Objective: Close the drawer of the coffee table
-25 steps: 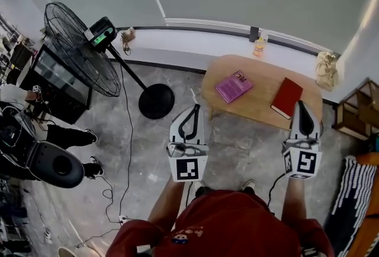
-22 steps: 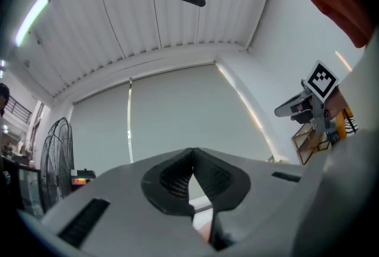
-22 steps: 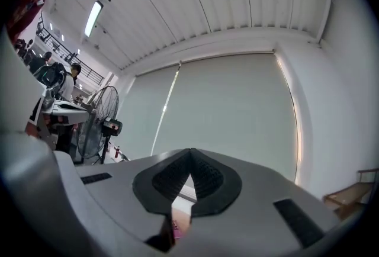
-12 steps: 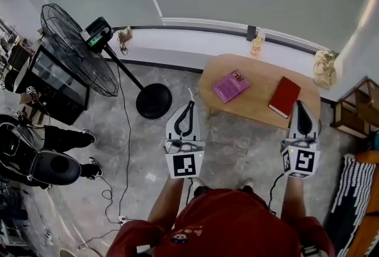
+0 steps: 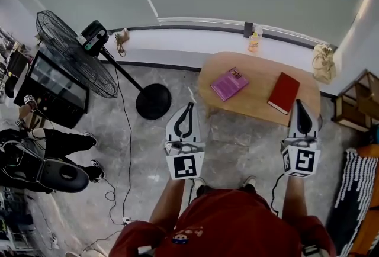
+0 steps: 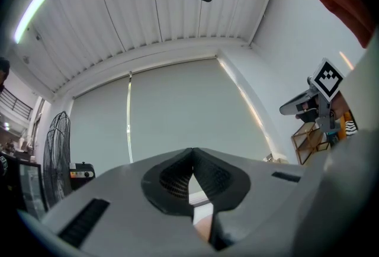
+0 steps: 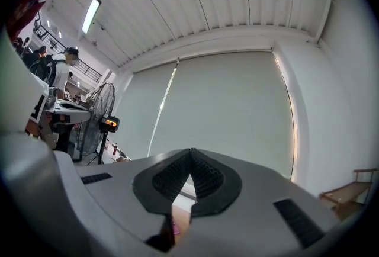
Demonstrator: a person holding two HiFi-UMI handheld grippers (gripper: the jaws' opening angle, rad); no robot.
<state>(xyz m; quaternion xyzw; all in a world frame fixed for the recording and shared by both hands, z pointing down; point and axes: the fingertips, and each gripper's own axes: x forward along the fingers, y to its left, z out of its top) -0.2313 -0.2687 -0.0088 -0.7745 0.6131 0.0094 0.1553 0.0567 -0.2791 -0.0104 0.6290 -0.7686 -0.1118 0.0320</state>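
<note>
The wooden coffee table (image 5: 260, 99) stands ahead of me by the window wall, with a pink book (image 5: 230, 83) and a red book (image 5: 283, 93) lying on top. No drawer shows from above. My left gripper (image 5: 188, 105) is held over the floor just short of the table's left end, shut and empty. My right gripper (image 5: 298, 103) hangs over the table's near right edge, also shut with nothing in it. In the left gripper view the left gripper (image 6: 192, 150) has its pads together. In the right gripper view the right gripper (image 7: 190, 151) likewise has its pads meeting.
A standing fan (image 5: 70, 54) with a round base (image 5: 153, 100) is to the left, beside a black cabinet (image 5: 50, 89). A person (image 5: 50, 158) sits at far left. Cables (image 5: 112, 193) trail on the floor. A bottle (image 5: 253, 42) stands on the sill and a wooden shelf (image 5: 355, 109) at the right.
The head view has drifted slightly, shifting the room. The left gripper has rolled a little. Both grippers stay in place and shut.
</note>
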